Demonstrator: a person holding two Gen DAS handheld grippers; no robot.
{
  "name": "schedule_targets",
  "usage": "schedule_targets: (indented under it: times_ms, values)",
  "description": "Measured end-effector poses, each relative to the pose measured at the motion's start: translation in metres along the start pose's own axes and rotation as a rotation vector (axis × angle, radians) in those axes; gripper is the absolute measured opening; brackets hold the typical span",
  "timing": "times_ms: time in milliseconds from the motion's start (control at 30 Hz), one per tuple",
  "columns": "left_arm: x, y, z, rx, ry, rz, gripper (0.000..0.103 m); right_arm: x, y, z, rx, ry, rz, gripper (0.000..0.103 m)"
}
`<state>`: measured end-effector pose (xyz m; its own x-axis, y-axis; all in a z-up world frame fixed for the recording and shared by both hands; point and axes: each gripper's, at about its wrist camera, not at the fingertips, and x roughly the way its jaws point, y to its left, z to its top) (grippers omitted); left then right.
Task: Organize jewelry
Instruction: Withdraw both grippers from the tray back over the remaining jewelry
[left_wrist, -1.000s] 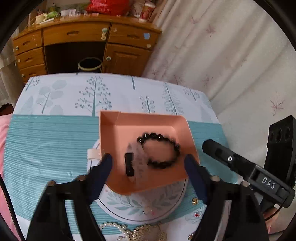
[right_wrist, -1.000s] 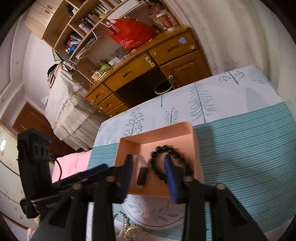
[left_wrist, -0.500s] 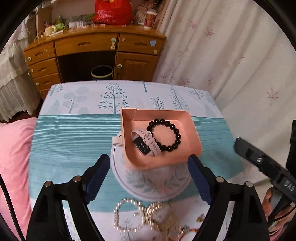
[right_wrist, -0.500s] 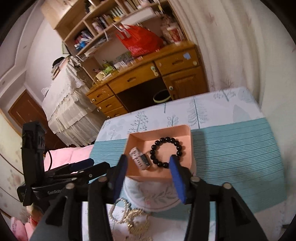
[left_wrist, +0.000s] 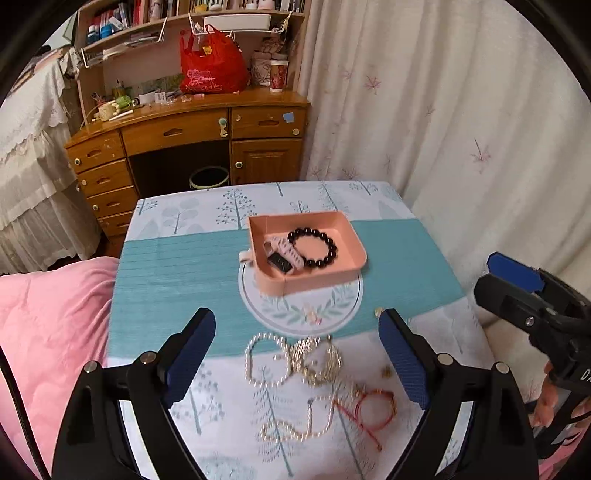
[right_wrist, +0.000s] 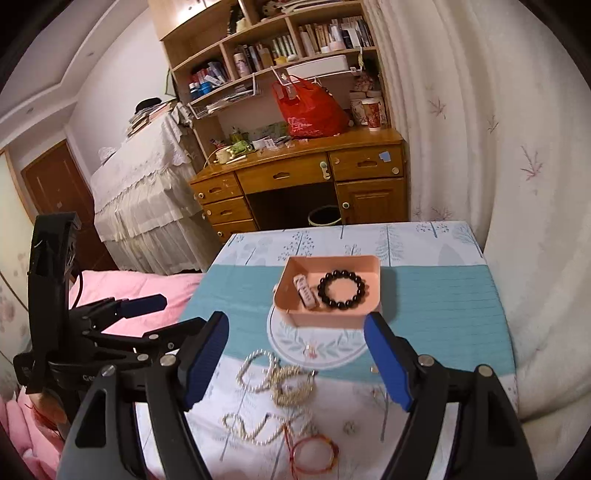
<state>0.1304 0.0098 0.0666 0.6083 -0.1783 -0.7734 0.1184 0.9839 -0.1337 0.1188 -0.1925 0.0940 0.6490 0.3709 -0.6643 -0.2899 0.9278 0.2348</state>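
Pink tray (left_wrist: 354, 246) held a black bead bracelet (left_wrist: 312, 247) and a pink watch (left_wrist: 283, 255).
Both the left gripper (left_wrist: 296, 353) and the right gripper (right_wrist: 295, 359) were spread empty, the tray beyond their tips, a pearl strand (left_wrist: 265, 360) between the left fingers.

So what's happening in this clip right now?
A person is sorting jewelry on a cloth-covered table. The pink tray already holds a black bead bracelet and a pink smartwatch. Both the left tool and right tool are open and empty, hovering above the loose pile: a pearl bracelet, gold chains, a pearl necklace and a red string bracelet.
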Motion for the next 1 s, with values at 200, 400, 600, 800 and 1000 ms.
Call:
schedule_targets:
  times_ms: [200,400,600,800,1000]
  values:
    - [-0.002,-0.006,-0.046,0.046,0.024,0.01,0.09,-0.01,0.0,-0.049,0.02,-0.001,0.024,0.077]
    - [0.018,-0.014,-0.095,0.169,0.076,-0.017,0.09,-0.004,-0.005,-0.094,-0.057,-0.002,0.014,0.077]
    - [0.033,-0.018,-0.131,0.298,0.08,-0.073,0.09,0.0,-0.016,-0.138,-0.157,-0.044,-0.019,0.077]
    - [0.039,-0.024,-0.146,0.489,0.015,-0.101,0.09,0.013,-0.025,-0.172,-0.166,0.018,-0.034,0.077]
    - [0.062,-0.031,-0.155,0.619,0.053,-0.14,0.09,0.034,-0.024,-0.192,-0.173,0.074,-0.076,0.077]
